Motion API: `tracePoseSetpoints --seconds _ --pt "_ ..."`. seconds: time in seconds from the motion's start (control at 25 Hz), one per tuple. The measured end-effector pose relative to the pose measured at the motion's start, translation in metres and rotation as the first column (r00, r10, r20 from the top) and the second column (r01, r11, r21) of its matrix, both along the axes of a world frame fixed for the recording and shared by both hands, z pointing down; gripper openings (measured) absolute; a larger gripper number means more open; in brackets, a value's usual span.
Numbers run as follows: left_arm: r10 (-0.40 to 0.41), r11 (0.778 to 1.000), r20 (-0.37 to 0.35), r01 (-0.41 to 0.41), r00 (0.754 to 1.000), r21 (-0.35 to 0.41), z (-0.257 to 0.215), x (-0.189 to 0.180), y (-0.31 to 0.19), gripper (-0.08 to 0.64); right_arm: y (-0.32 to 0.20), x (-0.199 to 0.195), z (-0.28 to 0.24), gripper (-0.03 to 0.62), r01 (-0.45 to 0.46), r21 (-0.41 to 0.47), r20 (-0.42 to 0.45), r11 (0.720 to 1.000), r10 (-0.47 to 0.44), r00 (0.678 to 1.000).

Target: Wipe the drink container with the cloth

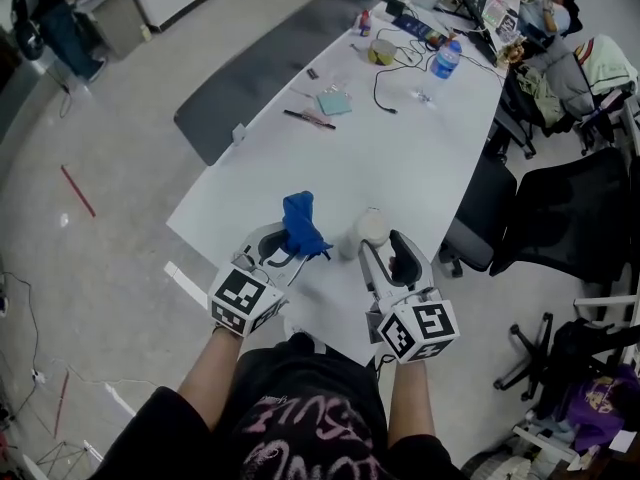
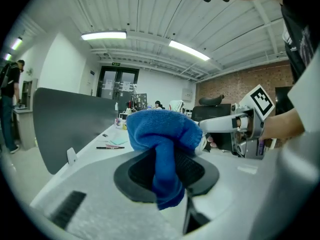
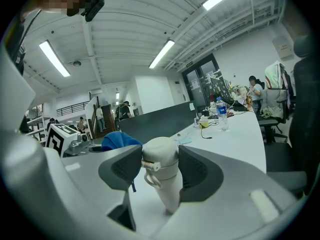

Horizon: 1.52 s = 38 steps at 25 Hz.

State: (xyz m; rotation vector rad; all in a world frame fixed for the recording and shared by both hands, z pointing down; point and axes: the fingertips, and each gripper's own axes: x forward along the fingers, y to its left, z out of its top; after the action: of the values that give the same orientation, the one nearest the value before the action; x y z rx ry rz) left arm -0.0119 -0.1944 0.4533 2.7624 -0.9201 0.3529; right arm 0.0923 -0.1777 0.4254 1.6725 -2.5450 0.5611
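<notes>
A white drink container [image 3: 163, 176] with a lid and a small side loop stands upright between the jaws of my right gripper [image 3: 161, 173], which is shut on it. In the head view the container [image 1: 372, 230] sits near the table's front edge. My left gripper [image 2: 167, 171] is shut on a blue cloth [image 2: 164, 139], bunched above the jaws and hanging down between them. In the head view the cloth [image 1: 303, 227] stands just left of the container, a small gap apart. The right gripper view shows the cloth [image 3: 118, 140] behind its left jaw.
The long white table [image 1: 420, 138] holds a water bottle [image 1: 446, 58], cables, a teal notepad [image 1: 334, 103] and a pen farther back. Black office chairs [image 1: 570, 218] stand along its right side. A dark partition [image 1: 270, 63] runs along the left edge.
</notes>
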Motion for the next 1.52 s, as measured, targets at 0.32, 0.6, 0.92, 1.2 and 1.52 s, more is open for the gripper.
tracePoseSetpoints --seconds 0.32,0.6,0.92,1.2,1.52 --pt "-0.032 0.997 -0.024 0.034 0.999 0.064 -0.031 -0.007 0.000 0.097 0.009 0.003 -0.016 0.219 -0.018 0.038 0.002 0.999 0.018 1.000" --pt "-0.035 0.992 -0.050 0.040 0.998 0.117 -0.056 -0.004 0.008 0.097 0.022 0.013 -0.030 0.181 -0.057 0.073 -0.019 0.996 0.058 0.998" --pt "-0.024 0.986 -0.051 0.033 0.998 0.165 -0.079 0.002 0.021 0.097 0.037 0.029 -0.045 0.109 -0.112 0.095 -0.060 0.989 0.118 0.991" --pt "-0.009 0.981 -0.058 0.021 0.998 0.195 -0.097 0.011 0.029 0.097 0.048 0.040 -0.058 0.064 -0.144 0.118 -0.080 0.983 0.154 0.985" --pt "0.011 0.973 -0.062 0.003 0.998 0.231 -0.109 0.015 0.035 0.097 0.056 0.049 -0.071 -0.006 -0.183 0.152 -0.107 0.971 0.200 0.974"
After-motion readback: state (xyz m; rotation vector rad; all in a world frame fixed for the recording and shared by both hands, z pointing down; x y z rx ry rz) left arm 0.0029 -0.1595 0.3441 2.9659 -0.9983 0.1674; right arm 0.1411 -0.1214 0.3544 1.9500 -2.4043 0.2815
